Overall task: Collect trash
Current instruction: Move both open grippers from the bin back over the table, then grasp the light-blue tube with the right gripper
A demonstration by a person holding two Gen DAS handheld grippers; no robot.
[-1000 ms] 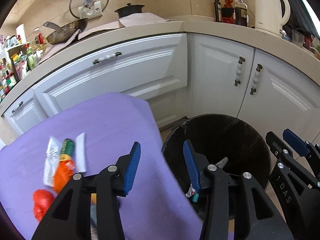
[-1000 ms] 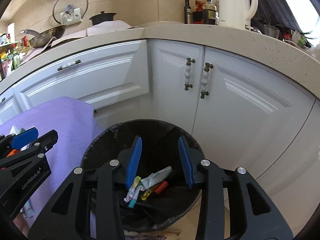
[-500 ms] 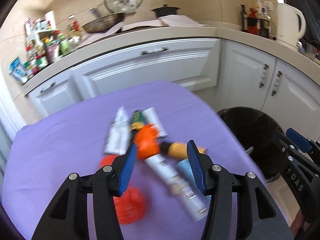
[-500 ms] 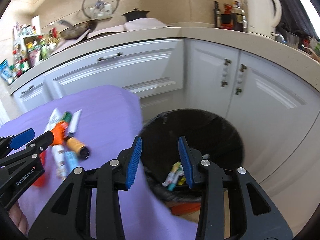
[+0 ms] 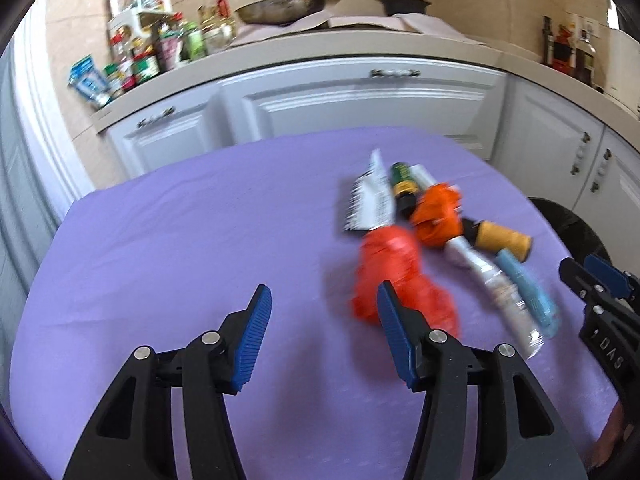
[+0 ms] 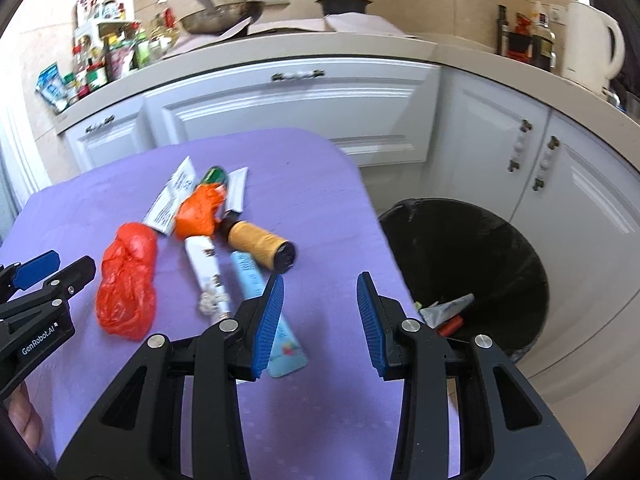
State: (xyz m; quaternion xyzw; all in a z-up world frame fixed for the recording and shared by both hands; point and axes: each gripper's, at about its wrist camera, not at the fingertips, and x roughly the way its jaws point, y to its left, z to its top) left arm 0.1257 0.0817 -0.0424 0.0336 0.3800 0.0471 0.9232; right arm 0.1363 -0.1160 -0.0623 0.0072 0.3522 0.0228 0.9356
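Observation:
Trash lies on the purple table (image 5: 180, 240): a red plastic bag (image 5: 400, 280) (image 6: 126, 280), an orange crumpled wrapper (image 5: 436, 216) (image 6: 200, 216), a yellow-orange roll (image 5: 504, 240) (image 6: 260, 246), a white tube (image 6: 206, 268), a light blue tube (image 6: 268, 312), a white packet (image 5: 370, 200) and a green tube (image 5: 404, 180). My left gripper (image 5: 320, 332) is open and empty above the cloth, left of the red bag. My right gripper (image 6: 318, 320) is open and empty over the table's right edge, beside the blue tube. The black bin (image 6: 472, 264) holds several discarded items.
White kitchen cabinets (image 6: 280, 112) run behind the table. The counter carries bottles and jars (image 5: 152, 56), a pan (image 6: 220, 16), a black pot (image 6: 344, 2) and a white kettle (image 6: 592, 48). The bin stands on the floor right of the table.
Both grippers have swung left from over the bin to over the table. The trash pile now lies in front of them. Both stayed open and empty.

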